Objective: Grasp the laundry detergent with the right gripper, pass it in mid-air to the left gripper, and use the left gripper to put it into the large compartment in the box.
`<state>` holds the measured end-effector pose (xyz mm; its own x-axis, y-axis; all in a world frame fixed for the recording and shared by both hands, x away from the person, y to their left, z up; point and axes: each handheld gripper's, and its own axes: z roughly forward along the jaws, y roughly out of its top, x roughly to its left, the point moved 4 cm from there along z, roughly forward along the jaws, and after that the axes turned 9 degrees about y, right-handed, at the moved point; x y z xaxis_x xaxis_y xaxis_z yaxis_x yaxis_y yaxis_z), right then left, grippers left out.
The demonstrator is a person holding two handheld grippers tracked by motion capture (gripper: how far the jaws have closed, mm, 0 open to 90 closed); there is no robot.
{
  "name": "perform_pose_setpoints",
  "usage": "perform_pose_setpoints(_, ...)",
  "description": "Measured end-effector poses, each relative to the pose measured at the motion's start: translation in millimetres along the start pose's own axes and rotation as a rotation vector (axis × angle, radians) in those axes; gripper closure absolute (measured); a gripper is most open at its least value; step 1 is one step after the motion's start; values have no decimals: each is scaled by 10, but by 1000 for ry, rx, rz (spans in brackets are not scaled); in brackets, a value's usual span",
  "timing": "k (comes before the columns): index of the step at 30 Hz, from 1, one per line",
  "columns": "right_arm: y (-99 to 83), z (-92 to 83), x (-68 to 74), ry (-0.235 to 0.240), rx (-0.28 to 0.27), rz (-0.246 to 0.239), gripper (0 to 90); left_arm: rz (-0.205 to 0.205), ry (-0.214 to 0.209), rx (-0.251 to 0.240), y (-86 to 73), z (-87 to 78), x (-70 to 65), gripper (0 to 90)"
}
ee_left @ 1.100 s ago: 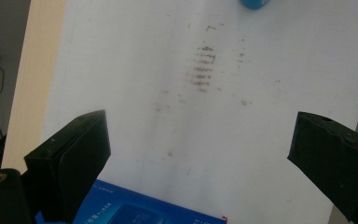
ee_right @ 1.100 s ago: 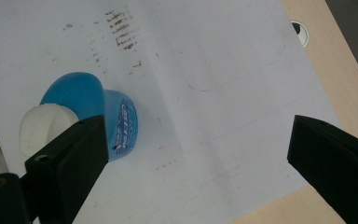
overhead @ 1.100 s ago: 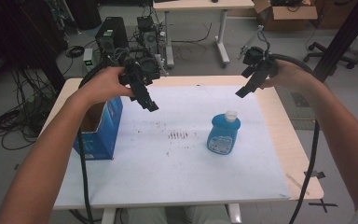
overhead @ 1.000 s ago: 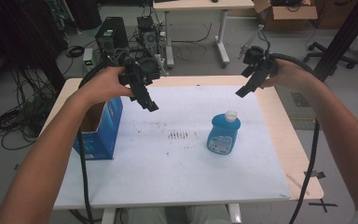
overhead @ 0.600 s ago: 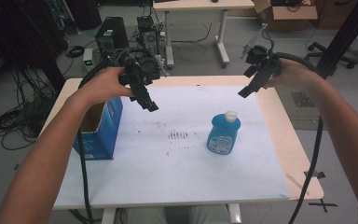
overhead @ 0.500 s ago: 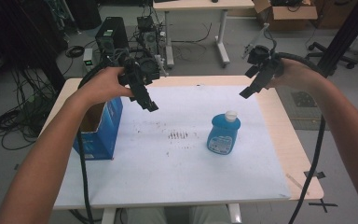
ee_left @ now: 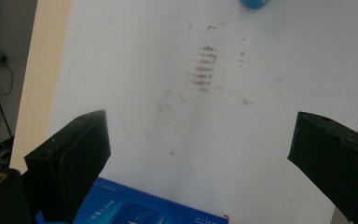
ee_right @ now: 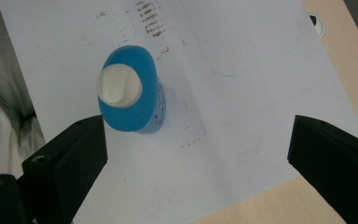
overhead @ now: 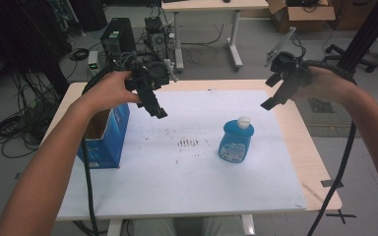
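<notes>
A blue soap bottle [overhead: 236, 141] with a white cap stands upright right of the white sheet's middle. A blue open-topped box [overhead: 103, 138] stands at the sheet's left edge. My left gripper [overhead: 158, 113] hovers open in the air over the back left of the sheet, just right of the box. Its view looks down on the box's top edge [ee_left: 144, 213], with the jaws wide apart over bare sheet. My right gripper [overhead: 269, 103] hangs open above the back right. In the right gripper view the bottle [ee_right: 130, 95] sits below, near the left jaw, untouched.
The white sheet [overhead: 177, 187] covers most of the wooden table [overhead: 320, 162] and carries a dark smudge [overhead: 189, 142] near its middle. Cables trail from both grippers. Computers, cords and another desk stand on the floor behind the table.
My right gripper has drifted a little to the right and back, away from the bottle. The left gripper, bottle and box have stayed where they were.
</notes>
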<state>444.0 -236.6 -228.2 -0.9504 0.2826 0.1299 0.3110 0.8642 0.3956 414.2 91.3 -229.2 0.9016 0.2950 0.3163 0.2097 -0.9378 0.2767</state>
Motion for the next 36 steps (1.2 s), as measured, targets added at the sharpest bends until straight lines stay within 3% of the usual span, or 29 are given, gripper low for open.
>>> perform_pose_setpoints(5,-82,22,63,0,2,2,44,-2,0,-1,-3,-3,8,56)
perform_pose_setpoints(19,-286,112,267,48,-73,0,43,-5,4,-3,-15,-17,8,56)
perform_pose_setpoints(36,-490,388,393,49,-141,2,44,-1,4,-4,-11,-11,-3,56)
